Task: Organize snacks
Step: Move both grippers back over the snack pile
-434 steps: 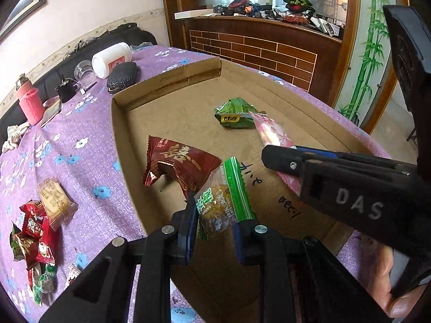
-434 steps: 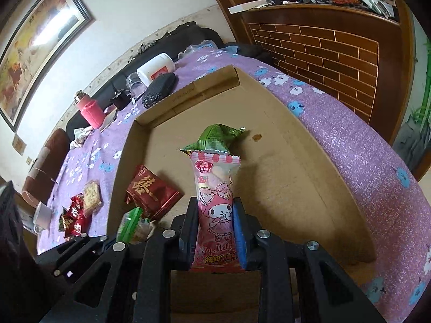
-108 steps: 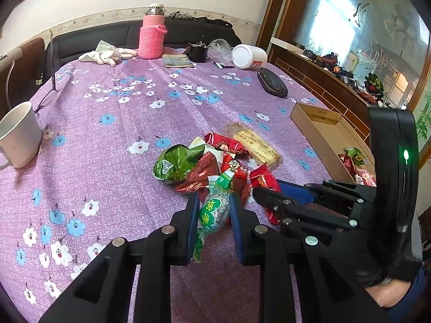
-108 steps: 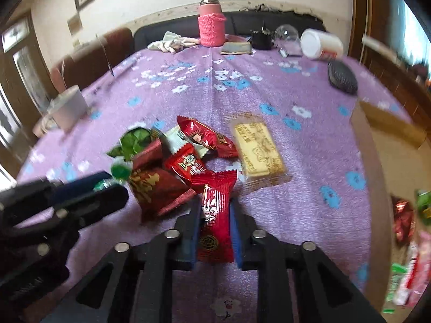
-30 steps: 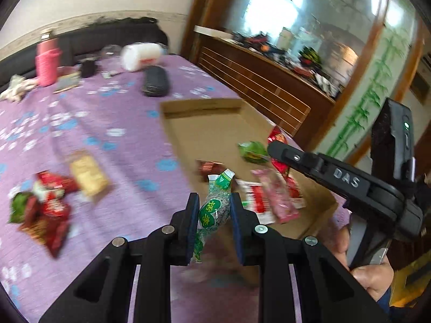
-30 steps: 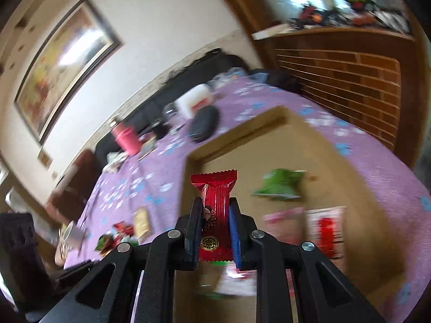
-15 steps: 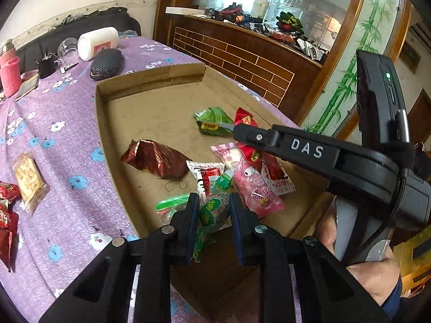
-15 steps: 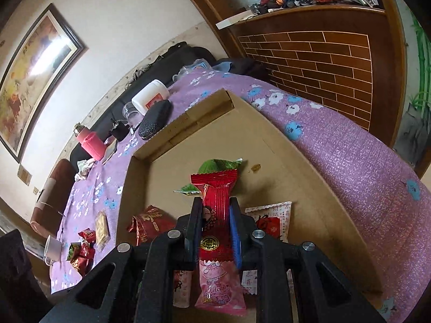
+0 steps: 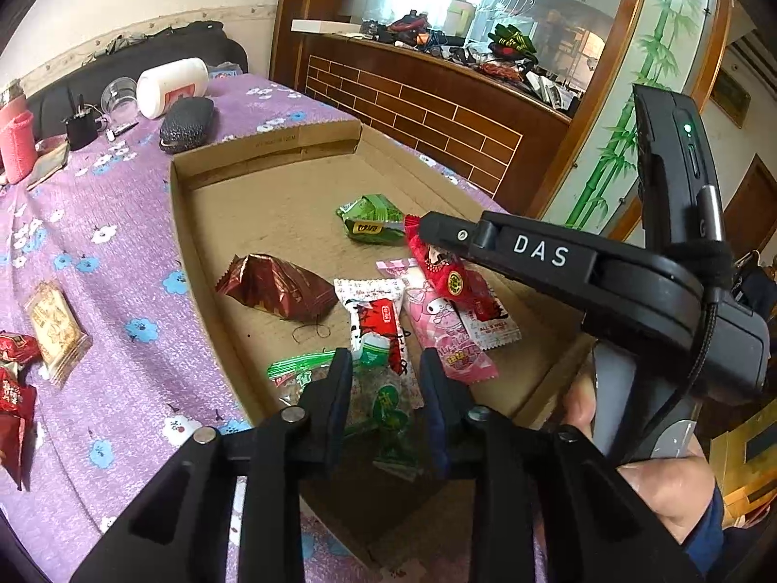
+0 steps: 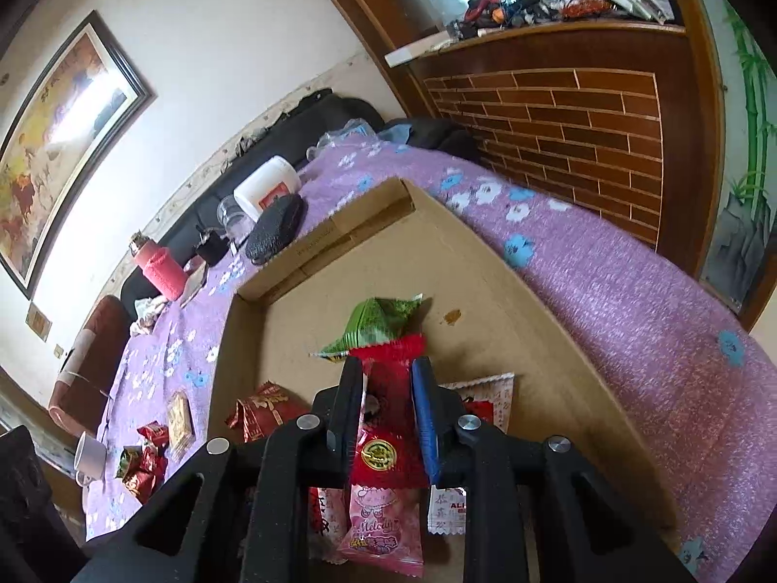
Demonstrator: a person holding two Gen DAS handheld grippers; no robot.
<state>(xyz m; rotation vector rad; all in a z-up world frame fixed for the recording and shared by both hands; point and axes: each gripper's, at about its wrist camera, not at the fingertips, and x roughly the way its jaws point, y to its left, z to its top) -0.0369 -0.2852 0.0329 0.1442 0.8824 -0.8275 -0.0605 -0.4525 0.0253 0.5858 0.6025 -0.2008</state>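
Observation:
A shallow cardboard box [image 9: 272, 214] lies on the purple flowered table and holds several snack packets. My left gripper [image 9: 381, 379] is open above the box's near corner; a green-and-clear packet [image 9: 383, 401] lies loose between its fingers. My right gripper [image 10: 386, 401] is open over the box, seen from the side in the left wrist view [image 9: 437, 231]. A red packet [image 10: 388, 437] lies between its fingers on a pink packet [image 10: 383, 529]. A green packet [image 10: 376, 323] lies just beyond.
A dark red packet [image 9: 277, 286] and a white-red packet [image 9: 376, 316] lie in the box. Outside it to the left are a biscuit packet [image 9: 56, 328] and red packets [image 9: 12, 388]. A black case [image 9: 187, 116], white jar [image 9: 170, 80] and pink bottle [image 9: 17, 143] stand further back.
Both grippers have opened since half a second ago. The green-and-clear packet and the red packet were let go and now lie in the box.

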